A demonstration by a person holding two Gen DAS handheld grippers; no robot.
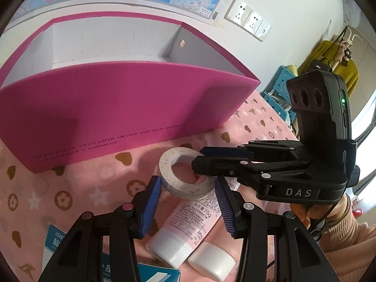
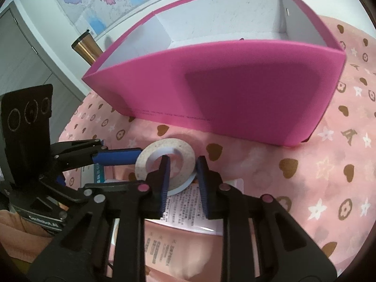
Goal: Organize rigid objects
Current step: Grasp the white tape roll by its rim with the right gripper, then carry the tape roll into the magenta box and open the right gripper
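Note:
A grey-white roll of tape [image 1: 185,172] lies flat on the pink patterned cloth in front of a magenta box [image 1: 122,103] with white compartments. My left gripper [image 1: 188,185] is open, its blue pads on either side of the roll's near edge. My right gripper [image 2: 183,164] straddles the roll's [image 2: 164,162] wall, one finger inside the hole and one outside, with the jaws narrow; whether they touch the roll is unclear. In the left wrist view the right gripper [image 1: 199,157] reaches in from the right. Two pink tubes with white caps [image 1: 188,230] lie under the roll.
The magenta box [image 2: 223,87] stands open-topped behind the roll. A blue-and-white carton [image 1: 61,242] lies at the lower left. A copper tumbler [image 2: 85,47] stands behind the box. A wall map and sockets [image 1: 249,18] are at the back.

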